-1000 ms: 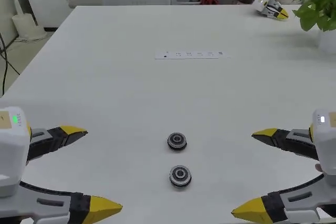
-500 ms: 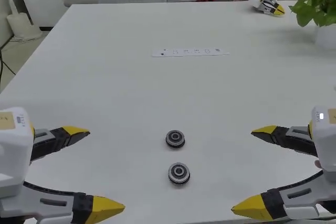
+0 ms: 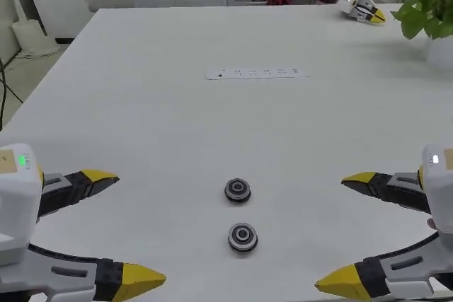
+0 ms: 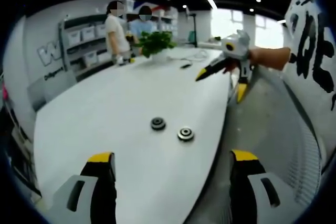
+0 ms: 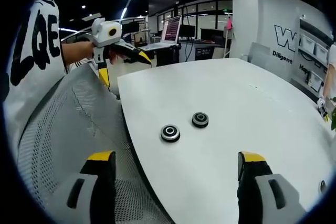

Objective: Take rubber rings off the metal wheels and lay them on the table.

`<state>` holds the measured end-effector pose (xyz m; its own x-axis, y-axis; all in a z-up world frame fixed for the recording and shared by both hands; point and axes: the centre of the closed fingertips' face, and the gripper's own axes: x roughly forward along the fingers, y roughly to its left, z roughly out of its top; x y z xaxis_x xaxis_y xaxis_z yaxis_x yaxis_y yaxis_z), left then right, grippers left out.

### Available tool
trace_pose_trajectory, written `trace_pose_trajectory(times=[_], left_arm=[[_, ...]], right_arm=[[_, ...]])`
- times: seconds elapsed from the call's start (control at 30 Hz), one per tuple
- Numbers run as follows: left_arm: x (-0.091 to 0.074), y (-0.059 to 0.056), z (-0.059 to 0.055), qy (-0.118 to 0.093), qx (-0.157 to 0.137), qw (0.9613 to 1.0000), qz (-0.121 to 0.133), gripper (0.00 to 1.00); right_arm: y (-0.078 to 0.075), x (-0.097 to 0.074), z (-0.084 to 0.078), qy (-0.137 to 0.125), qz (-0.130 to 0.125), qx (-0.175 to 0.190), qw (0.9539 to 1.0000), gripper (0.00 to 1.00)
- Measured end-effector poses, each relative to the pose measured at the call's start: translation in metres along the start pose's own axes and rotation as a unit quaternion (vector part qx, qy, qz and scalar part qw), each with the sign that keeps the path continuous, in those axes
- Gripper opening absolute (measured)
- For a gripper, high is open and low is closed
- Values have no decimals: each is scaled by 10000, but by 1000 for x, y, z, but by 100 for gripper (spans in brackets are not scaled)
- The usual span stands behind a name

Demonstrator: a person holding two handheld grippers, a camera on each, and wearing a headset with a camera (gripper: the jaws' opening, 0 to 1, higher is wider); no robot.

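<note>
Head view, metal wheels (image 3: 243, 237) between gaping left gripper (image 3: 140, 228), right gripper (image 3: 330, 233)

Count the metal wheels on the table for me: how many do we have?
2. The farther wheel and the nearer wheel lie close together but apart on the white table, near the person's edge. Both have black rings on; none looks hidden.
</note>
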<state>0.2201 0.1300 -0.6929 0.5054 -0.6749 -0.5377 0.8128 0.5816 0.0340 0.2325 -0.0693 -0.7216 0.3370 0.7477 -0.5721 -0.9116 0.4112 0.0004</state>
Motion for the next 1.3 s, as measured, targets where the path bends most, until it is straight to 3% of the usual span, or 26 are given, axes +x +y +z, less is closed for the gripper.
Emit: trace_pose_trajectory(times=[0.43,0.8,1.3], left_arm=[[-1,1,-3,47,-21,10000,19,91],[-6,9,-1,20,-22,10000,93,89],[4,19,3,-52,33,10000,40,82]], right_arm=[[-1,1,0,13,31,-32,10000,92],[-8,4,5,-101,42,-74,9999,88],[-17,11,13,-218,82,-36,9997,84]])
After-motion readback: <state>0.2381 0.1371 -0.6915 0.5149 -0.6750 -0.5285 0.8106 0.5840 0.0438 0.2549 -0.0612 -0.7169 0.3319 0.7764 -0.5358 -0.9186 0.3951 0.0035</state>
